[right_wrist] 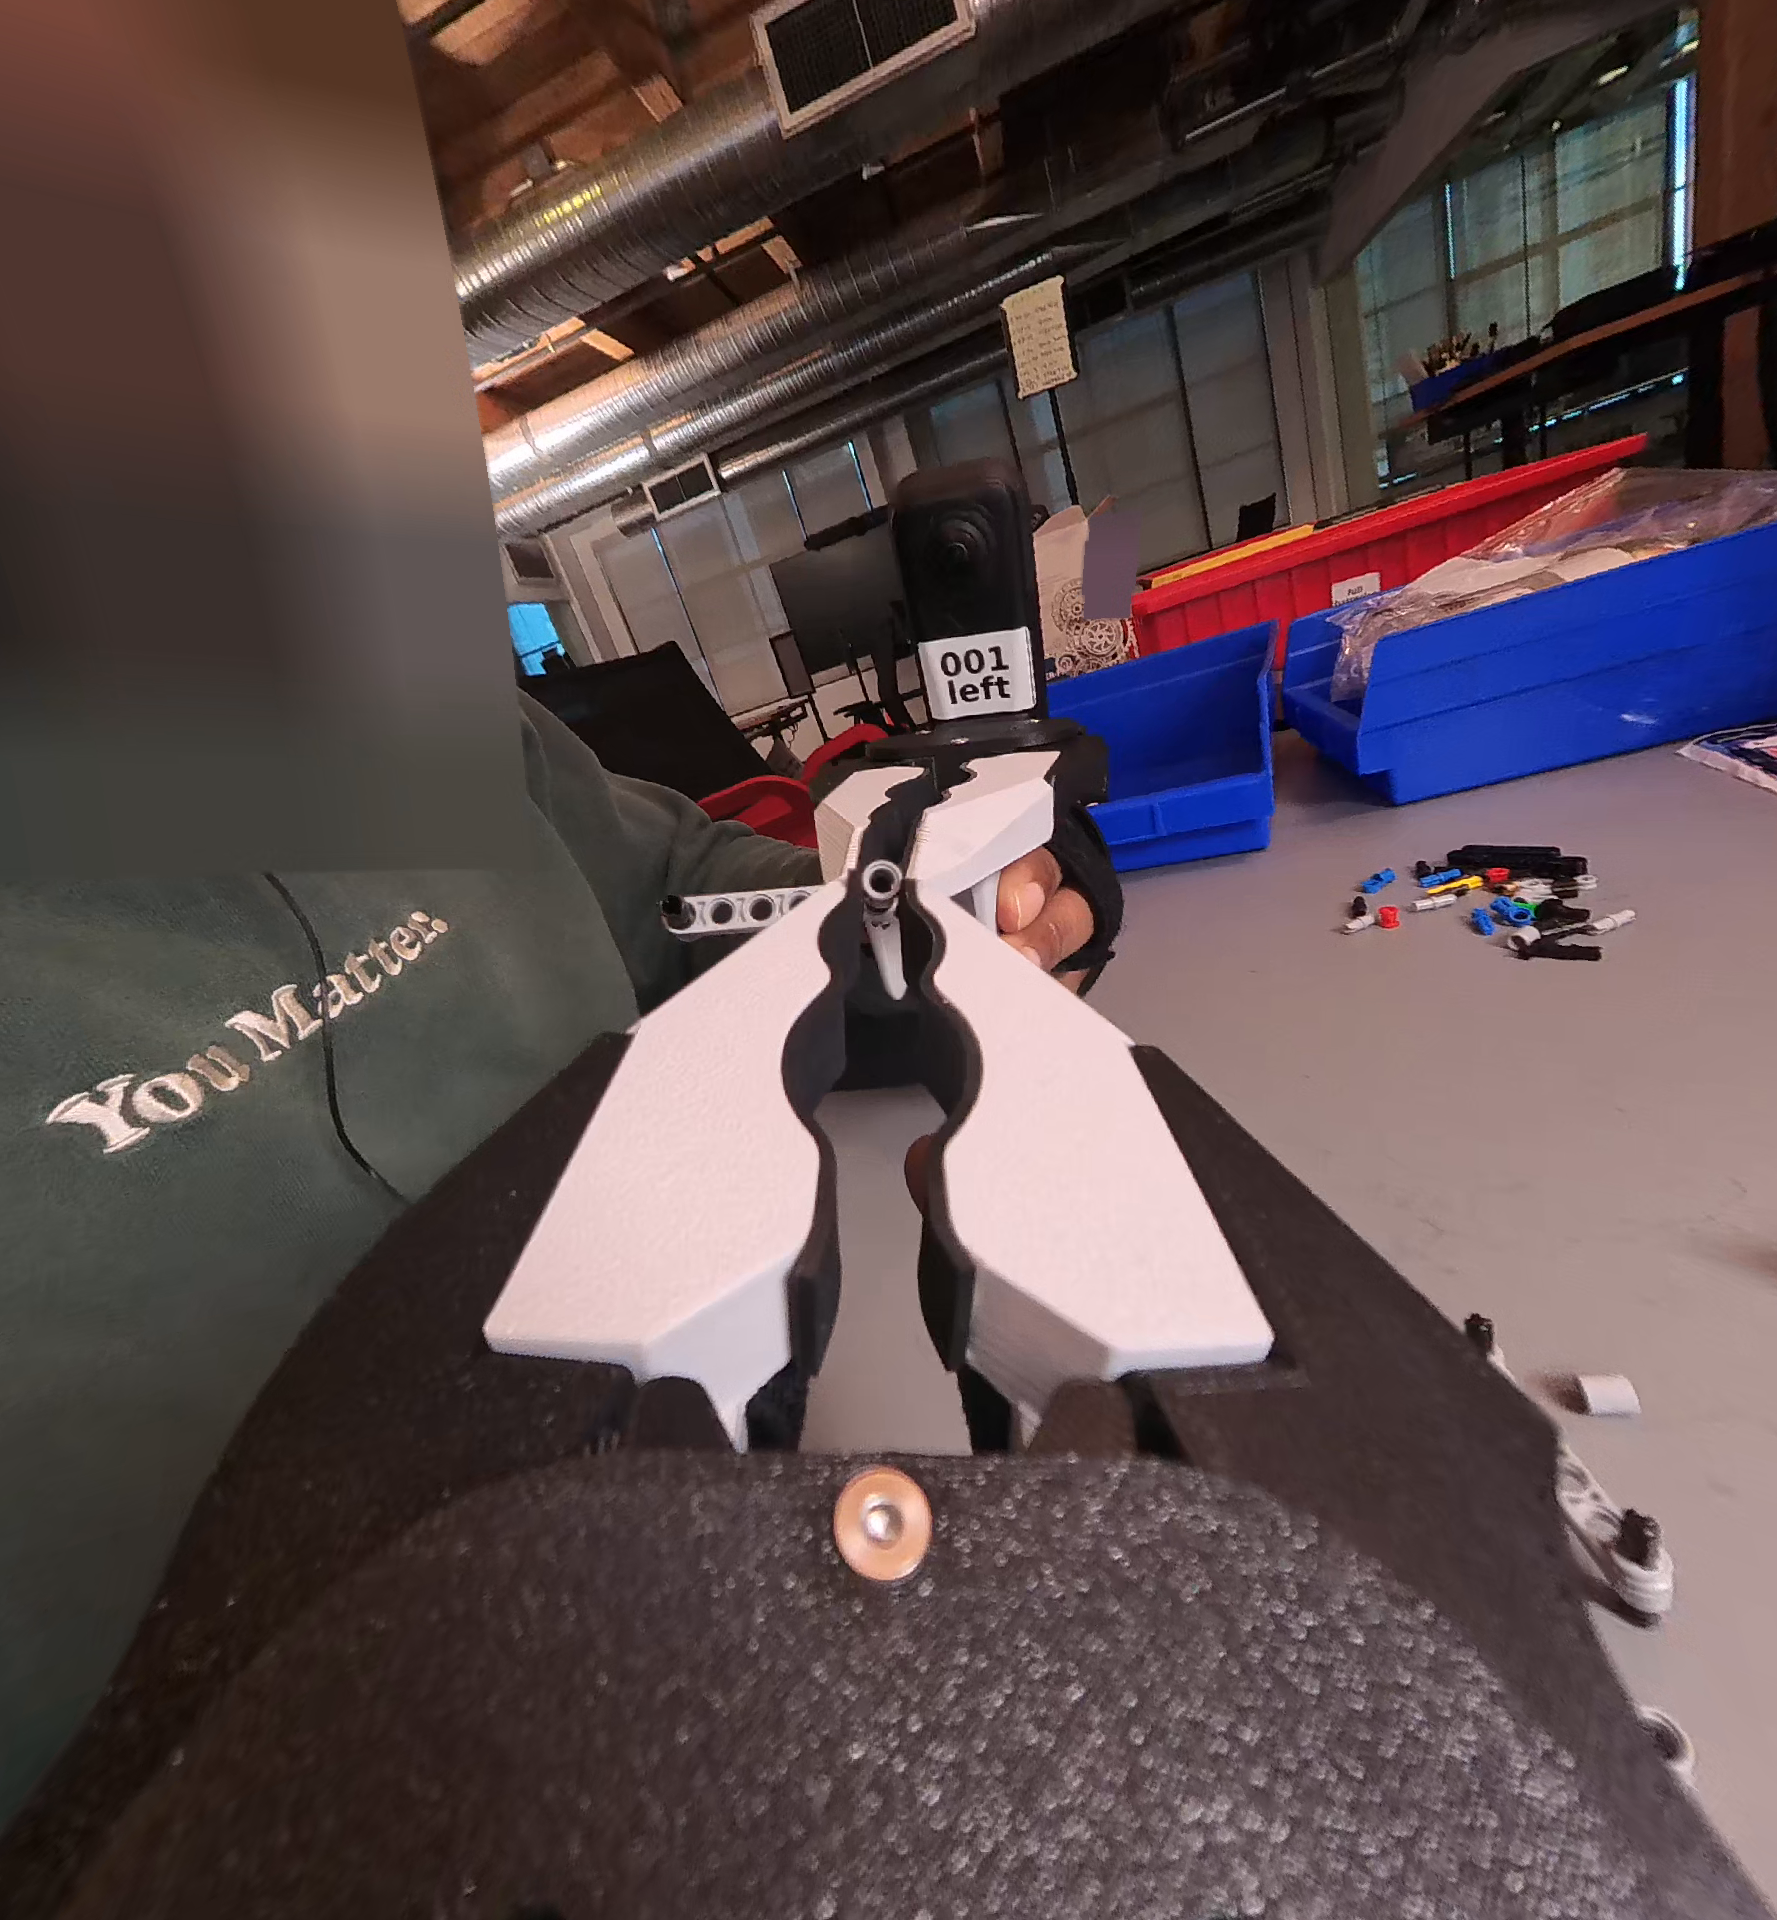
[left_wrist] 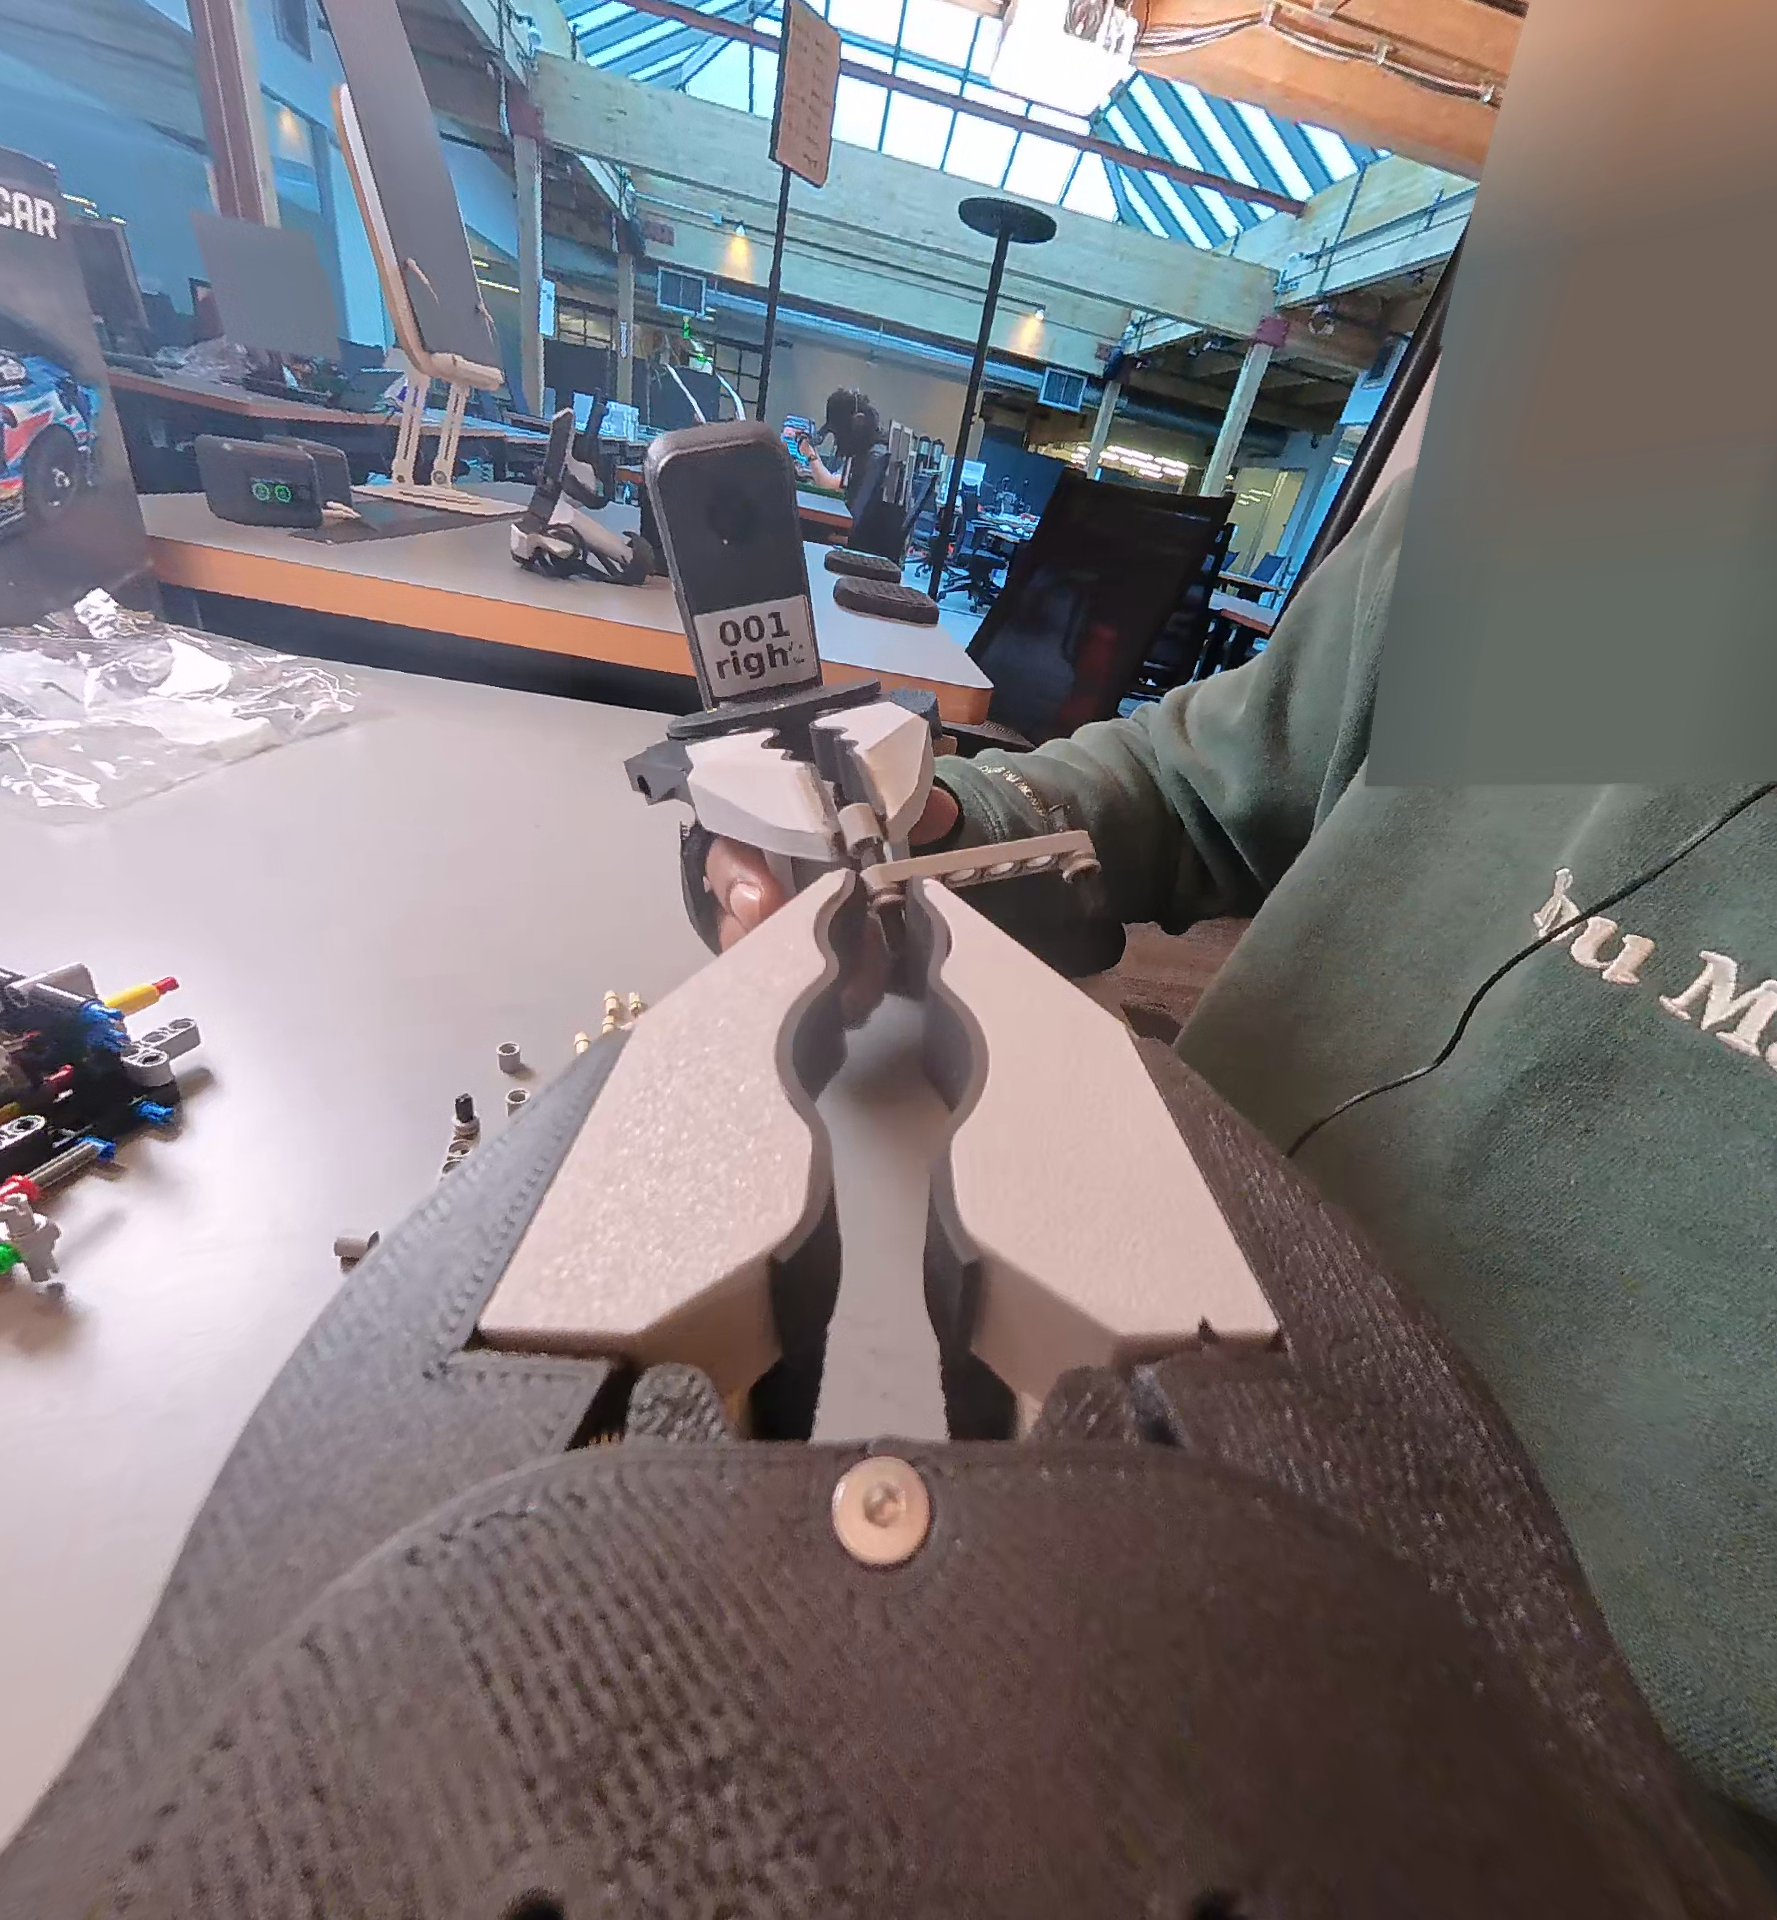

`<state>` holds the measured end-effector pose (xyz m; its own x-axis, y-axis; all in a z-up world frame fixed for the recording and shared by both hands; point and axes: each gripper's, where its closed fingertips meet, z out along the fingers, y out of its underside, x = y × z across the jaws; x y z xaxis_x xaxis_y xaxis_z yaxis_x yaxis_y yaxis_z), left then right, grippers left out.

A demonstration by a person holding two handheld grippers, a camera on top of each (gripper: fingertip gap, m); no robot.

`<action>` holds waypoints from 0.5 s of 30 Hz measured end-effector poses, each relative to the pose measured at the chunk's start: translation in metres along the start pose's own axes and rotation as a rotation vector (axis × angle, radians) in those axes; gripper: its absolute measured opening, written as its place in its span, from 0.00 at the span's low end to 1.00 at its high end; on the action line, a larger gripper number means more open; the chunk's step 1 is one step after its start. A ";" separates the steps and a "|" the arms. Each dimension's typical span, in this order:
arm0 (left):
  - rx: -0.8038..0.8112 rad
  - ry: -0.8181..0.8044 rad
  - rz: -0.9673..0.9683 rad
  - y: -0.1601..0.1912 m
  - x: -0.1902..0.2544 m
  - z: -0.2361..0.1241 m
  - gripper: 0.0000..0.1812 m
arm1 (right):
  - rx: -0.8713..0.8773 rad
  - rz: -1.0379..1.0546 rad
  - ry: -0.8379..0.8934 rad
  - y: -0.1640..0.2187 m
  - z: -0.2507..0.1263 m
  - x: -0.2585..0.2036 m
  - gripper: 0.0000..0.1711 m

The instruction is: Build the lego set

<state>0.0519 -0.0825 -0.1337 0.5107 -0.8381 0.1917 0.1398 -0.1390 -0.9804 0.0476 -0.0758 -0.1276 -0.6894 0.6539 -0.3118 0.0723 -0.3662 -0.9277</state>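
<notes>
Left gripper (left_wrist: pixel 882 891) and right gripper (right_wrist: pixel 879 902) meet tip to tip in the air above the grey table (left_wrist: pixel 375 935), in front of a person in a green sweatshirt (left_wrist: pixel 1590 1143); left one is clamped on a light grey holed beam (left_wrist: pixel 988 860) that sticks out sideways toward the person; right one is clamped on a small grey pin piece (right_wrist: pixel 880 883), its end facing the right camera; the two parts touch at the tips; bare fingers (left_wrist: pixel 749 894) wrap the right gripper's handle, a dark-gloved hand (right_wrist: pixel 1071 894) holds the left's; room is a big open workshop with timber beams, skylights and silver ducts; more desks and chairs behind; blue bins (right_wrist: pixel 1590 665) and a red bin (right_wrist: pixel 1383 561) at the table's far side in the right view; the set's box (left_wrist: pixel 11 395) stands at the far left in the left view, crumpled clear bag (left_wrist: pixel 115 707) lying near it; half-built chassis (left_wrist: pixel 22 1101) rests on the table left of the grippers; pile of small mixed-colour parts (right_wrist: pixel 1486 899) lies loose on the table; few grey bushes and tan pins (left_wrist: pixel 551 1049) scattered just beside the left gripper.
</notes>
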 end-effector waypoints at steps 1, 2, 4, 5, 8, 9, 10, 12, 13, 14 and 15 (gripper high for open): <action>0.001 -0.001 -0.003 0.000 0.000 0.000 0.03 | -0.001 0.002 0.000 0.000 0.000 0.000 0.02; 0.000 -0.002 -0.003 0.000 0.000 0.000 0.03 | -0.002 0.004 0.000 0.000 0.000 0.000 0.02; -0.008 -0.006 -0.003 0.002 -0.001 0.000 0.03 | -0.021 -0.012 0.011 0.003 0.000 0.001 0.02; -0.013 -0.008 -0.008 0.003 -0.002 -0.001 0.03 | -0.040 -0.027 0.023 0.005 -0.001 0.002 0.02; 0.007 -0.002 -0.046 0.001 -0.003 -0.002 0.03 | -0.211 -0.069 0.037 0.032 0.003 0.003 0.00; 0.013 0.009 -0.054 -0.002 -0.002 0.000 0.03 | -0.346 -0.114 0.031 0.062 0.009 0.001 0.00; -0.046 0.010 -0.022 0.004 0.000 0.005 0.03 | -0.345 -0.128 0.022 0.070 0.018 -0.004 0.00; -0.122 -0.013 0.031 0.015 0.000 0.009 0.03 | -0.259 -0.123 0.010 0.043 0.023 -0.007 0.00; -0.097 -0.027 0.001 0.008 -0.005 0.004 0.03 | -0.254 -0.146 0.033 0.036 0.018 0.000 0.00; -0.083 -0.060 0.007 0.005 -0.012 -0.004 0.03 | -0.271 -0.158 0.050 0.035 0.014 0.005 0.00; -0.069 -0.092 0.006 0.004 -0.018 -0.011 0.03 | -0.301 -0.184 0.082 0.038 0.011 0.010 0.00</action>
<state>0.0334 -0.0735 -0.1412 0.5873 -0.7877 0.1860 0.0793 -0.1728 -0.9818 0.0354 -0.0900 -0.1639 -0.6511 0.7464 -0.1377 0.1694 -0.0340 -0.9850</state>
